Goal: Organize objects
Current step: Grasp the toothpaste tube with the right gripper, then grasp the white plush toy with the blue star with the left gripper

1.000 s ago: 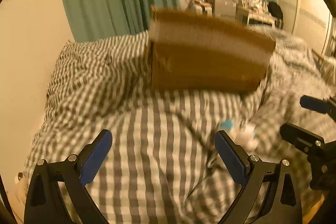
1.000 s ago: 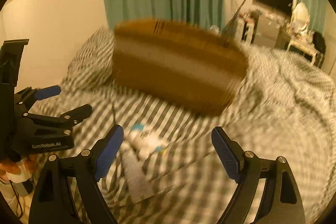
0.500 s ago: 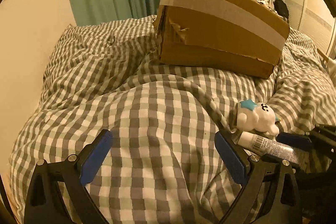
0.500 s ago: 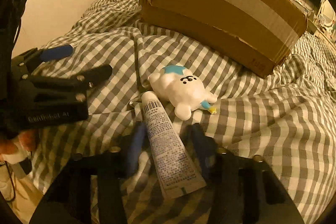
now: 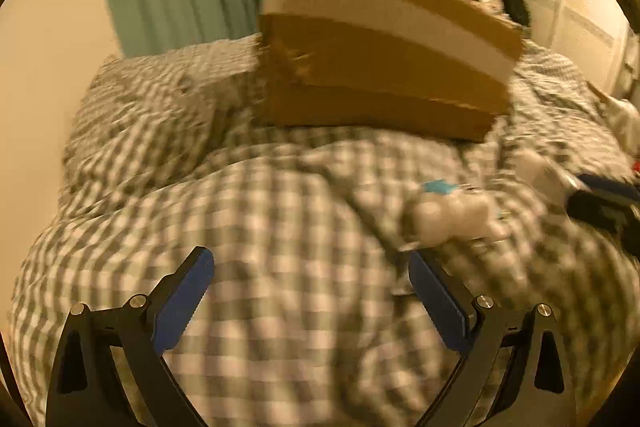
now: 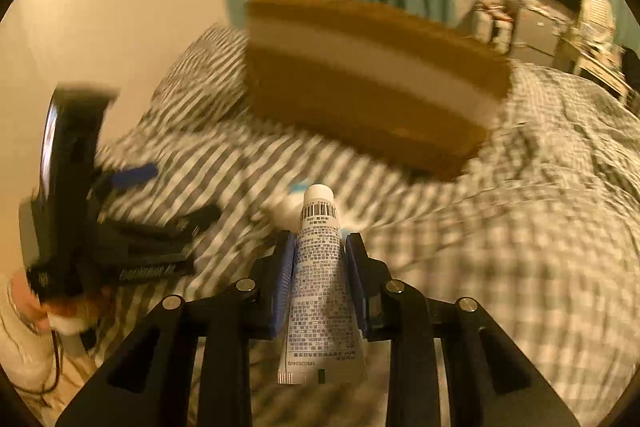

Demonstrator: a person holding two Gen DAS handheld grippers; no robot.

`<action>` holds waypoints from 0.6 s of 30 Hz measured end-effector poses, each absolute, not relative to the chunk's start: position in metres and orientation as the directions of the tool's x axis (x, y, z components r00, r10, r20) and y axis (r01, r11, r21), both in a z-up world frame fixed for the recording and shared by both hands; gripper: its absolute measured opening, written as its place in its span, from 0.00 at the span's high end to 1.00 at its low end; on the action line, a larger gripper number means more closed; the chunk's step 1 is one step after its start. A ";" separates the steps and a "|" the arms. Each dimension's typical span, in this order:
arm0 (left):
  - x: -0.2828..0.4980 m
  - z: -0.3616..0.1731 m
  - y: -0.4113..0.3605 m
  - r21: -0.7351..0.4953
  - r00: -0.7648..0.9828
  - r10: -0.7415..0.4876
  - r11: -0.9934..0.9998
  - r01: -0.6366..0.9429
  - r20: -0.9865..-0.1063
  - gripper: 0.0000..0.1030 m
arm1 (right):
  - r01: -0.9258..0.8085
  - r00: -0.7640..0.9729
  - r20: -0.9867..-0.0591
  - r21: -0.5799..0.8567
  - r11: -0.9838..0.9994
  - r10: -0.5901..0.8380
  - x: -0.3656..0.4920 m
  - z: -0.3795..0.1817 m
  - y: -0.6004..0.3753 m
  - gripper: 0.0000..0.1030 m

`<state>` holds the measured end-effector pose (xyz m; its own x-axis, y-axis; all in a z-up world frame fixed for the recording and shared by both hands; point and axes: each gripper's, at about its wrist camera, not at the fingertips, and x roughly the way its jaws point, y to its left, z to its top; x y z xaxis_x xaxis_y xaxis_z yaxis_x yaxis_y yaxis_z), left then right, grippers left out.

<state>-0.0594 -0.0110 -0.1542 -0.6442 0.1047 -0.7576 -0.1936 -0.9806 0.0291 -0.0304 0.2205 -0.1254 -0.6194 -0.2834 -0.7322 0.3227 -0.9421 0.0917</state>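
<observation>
On checked duvet [image 6: 520,267]: 1 cardboard box [image 6: 360,99], 1 white plush toy [image 5: 452,215], 1 tube [image 6: 320,267]. R gripper [image 6: 320,259] clamped on tube, wide apart 1 s ago, tube then lying on duvet. Tube long axis along fingers, cap twd box. L gripper [image 5: 308,291] wide open, empty.

Ahead of both grippers: tall taped brown cardboard box [image 6: 372,87] blocks; rumpled grey-checked duvet [image 5: 280,267] before it lies open; small white plush toy [image 5: 452,215] obstructs right.

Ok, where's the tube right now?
In the right wrist view, the tube is clamped between the right gripper pads, cap pointing toward the box, above the checked duvet.
</observation>
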 end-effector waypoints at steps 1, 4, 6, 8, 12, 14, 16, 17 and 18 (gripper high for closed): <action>-0.059 -0.151 -0.005 0.020 -0.644 0.127 -0.976 -0.217 -0.754 0.03 | 0.304 -0.629 -0.729 0.089 -0.948 -0.270 -0.033 -0.123 0.226 0.75; -0.063 -0.144 0.019 0.005 -0.642 0.186 -0.959 -0.284 -0.744 0.03 | 0.257 -0.648 -0.735 0.037 -0.966 -0.200 -0.038 -0.122 0.240 0.75; -0.068 -0.145 0.033 -0.009 -0.631 0.215 -0.950 -0.314 -0.745 0.03 | 0.237 -0.642 -0.744 0.036 -0.971 -0.184 -0.044 -0.126 0.247 0.75; -0.076 -0.150 0.049 -0.037 -0.605 0.252 -0.938 -0.344 -0.755 0.03 | 0.225 -0.629 -0.754 0.055 -0.973 -0.189 -0.048 -0.132 0.251 0.75; -0.093 -0.167 0.068 -0.063 -0.562 0.285 -0.922 -0.381 -0.777 0.03 | 0.223 -0.623 -0.761 0.048 -0.974 -0.181 -0.049 -0.134 0.250 0.75; -0.098 -0.177 0.070 -0.047 -0.557 0.267 -0.925 -0.378 -0.787 0.03 | 0.223 -0.622 -0.763 0.047 -0.974 -0.179 -0.049 -0.135 0.251 0.75; -0.101 -0.185 0.067 -0.077 -0.539 0.289 -0.921 -0.381 -0.791 0.03 | 0.221 -0.615 -0.769 0.049 -0.974 -0.178 -0.049 -0.139 0.252 0.75; -0.102 -0.186 0.064 -0.090 -0.538 0.297 -0.922 -0.377 -0.789 0.03 | 0.224 -0.601 -0.778 0.057 -0.973 -0.184 -0.050 -0.143 0.253 0.75; -0.103 -0.186 0.062 -0.098 -0.541 0.301 -0.924 -0.371 -0.785 0.03 | 0.229 -0.585 -0.787 0.071 -0.971 -0.195 -0.050 -0.146 0.254 0.75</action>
